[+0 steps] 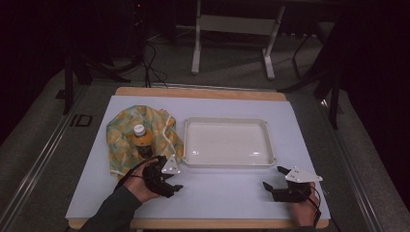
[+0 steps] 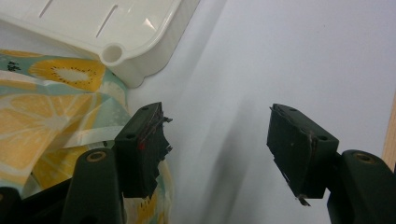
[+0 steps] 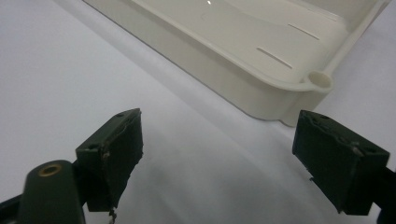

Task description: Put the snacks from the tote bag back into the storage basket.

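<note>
A cloth (image 1: 123, 140) printed with yellow citrus slices lies at the left of the white mat, bunched around an upright bottle (image 1: 142, 141) with a white cap and orange drink. An empty white tray (image 1: 227, 162) sits in the middle. My left gripper (image 1: 172, 175) is open just in front of the cloth, near the tray's near-left corner. In the left gripper view, the left gripper (image 2: 217, 126) has bare mat between its jaws, its left jaw over the cloth's (image 2: 46, 121) edge, with the tray's corner (image 2: 140, 70) ahead. My right gripper (image 1: 273, 178) stands open near the tray's near-right corner. In the right gripper view, the right gripper (image 3: 219, 130) holds nothing, with the tray's wall (image 3: 243, 93) ahead.
The white mat (image 1: 217, 198) covers a wooden table whose edge (image 1: 203, 93) shows at the back. Beyond it, a stand's white legs (image 1: 196, 53) and cables (image 1: 152, 67) are on the dark floor. Bare mat lies between the two grippers along the front.
</note>
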Demonstrator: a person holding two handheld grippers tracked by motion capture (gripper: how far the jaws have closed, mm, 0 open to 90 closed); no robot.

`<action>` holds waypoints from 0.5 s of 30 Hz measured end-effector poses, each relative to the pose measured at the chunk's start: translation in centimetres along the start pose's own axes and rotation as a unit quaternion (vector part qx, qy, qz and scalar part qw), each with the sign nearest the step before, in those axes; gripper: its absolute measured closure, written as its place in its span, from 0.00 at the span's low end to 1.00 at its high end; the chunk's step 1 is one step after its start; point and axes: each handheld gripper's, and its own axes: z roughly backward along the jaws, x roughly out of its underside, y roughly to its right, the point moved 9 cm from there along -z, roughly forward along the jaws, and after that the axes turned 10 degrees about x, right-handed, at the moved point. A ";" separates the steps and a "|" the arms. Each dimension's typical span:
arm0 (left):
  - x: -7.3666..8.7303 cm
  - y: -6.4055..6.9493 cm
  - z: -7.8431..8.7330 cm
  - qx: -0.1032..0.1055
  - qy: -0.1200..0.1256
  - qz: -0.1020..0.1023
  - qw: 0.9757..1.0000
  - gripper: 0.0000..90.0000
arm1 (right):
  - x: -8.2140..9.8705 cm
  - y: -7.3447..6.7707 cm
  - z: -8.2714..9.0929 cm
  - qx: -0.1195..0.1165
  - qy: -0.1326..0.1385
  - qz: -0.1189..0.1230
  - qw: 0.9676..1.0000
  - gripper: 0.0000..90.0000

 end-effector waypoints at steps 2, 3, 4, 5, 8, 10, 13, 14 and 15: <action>0.0 0.0 0.0 0.003 -0.002 0.001 1.000 0.41 | 0.0 0.0 0.0 0.000 0.000 -0.001 1.000 0.18; 0.0 0.0 0.1 0.005 -0.004 0.000 1.000 0.41 | 0.0 0.0 0.0 0.000 0.000 -0.001 1.000 0.18; 0.0 -0.1 0.1 0.004 -0.007 -0.002 1.000 0.41 | 0.0 0.0 0.0 0.000 0.001 -0.001 1.000 0.18; 0.0 -0.1 0.1 0.003 -0.009 -0.004 1.000 0.41 | 0.0 0.0 0.0 0.000 0.001 -0.001 1.000 0.18; 0.0 -0.1 0.3 0.003 -0.018 -0.012 1.000 0.41 | 0.0 0.0 0.0 0.000 0.000 0.000 1.000 0.18; -0.1 -0.2 0.5 0.005 -0.020 -0.014 1.000 0.41 | 0.0 0.0 0.0 -0.001 0.000 0.000 1.000 0.18; -0.2 -0.3 0.6 0.005 -0.022 -0.015 1.000 0.41 | 0.0 0.0 0.0 -0.001 0.000 -0.001 1.000 0.18; -0.2 -0.3 0.6 0.006 -0.024 -0.016 1.000 0.41 | 0.0 0.0 0.0 -0.001 0.000 -0.001 1.000 0.18; -0.2 -0.3 0.6 0.006 -0.026 -0.017 0.999 0.41 | 0.0 0.0 0.0 0.000 0.000 -0.001 1.000 0.18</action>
